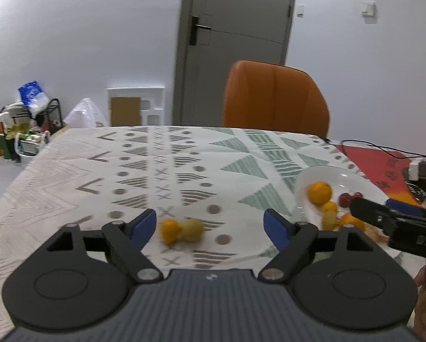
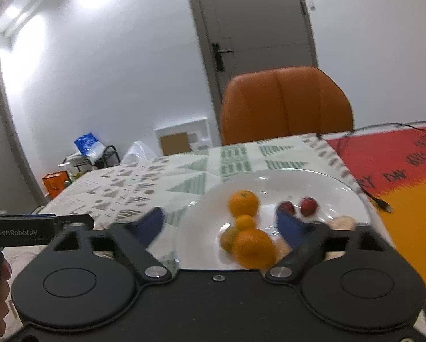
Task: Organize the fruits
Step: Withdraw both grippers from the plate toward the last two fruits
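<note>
White round ceramic plate point(image 2: 341, 196) already holds oranges, red fruits; two small yellow-orange fruits point(image 1: 181, 230) left on patterned tablecloth. Left gripper point(image 1: 210, 226), right gripper point(image 2: 224, 225) both apart, empty.

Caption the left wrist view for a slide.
Open left gripper over two small yellow-orange fruits on the patterned tablecloth, white plate of fruit at right.
</note>
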Motion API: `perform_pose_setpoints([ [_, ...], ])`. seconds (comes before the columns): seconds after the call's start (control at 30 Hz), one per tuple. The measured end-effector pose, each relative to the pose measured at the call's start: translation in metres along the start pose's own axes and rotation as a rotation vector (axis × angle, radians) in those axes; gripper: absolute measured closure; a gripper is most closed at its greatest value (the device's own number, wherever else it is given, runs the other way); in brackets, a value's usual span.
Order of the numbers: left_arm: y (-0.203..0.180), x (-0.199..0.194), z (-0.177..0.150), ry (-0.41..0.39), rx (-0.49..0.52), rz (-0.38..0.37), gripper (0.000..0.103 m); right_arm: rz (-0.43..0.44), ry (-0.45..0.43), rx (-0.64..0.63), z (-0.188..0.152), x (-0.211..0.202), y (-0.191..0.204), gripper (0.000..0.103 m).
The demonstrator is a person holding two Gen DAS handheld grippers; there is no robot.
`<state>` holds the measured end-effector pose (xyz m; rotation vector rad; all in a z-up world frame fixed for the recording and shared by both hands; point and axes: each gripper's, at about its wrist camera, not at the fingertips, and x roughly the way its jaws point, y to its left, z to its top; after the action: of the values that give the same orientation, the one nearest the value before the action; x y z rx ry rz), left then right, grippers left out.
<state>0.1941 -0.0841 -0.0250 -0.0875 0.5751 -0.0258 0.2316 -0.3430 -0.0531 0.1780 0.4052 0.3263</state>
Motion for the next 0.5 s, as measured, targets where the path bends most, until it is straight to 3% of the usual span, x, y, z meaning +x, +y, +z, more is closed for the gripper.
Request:
perform_pose_setpoints([
  [0.5, 0.047, -0.009, -0.01, -0.005, -0.051, 0.118, 0.016, 0.092, 0.037, -0.013, -0.003, 0.016, 0.038, 0.0],
])
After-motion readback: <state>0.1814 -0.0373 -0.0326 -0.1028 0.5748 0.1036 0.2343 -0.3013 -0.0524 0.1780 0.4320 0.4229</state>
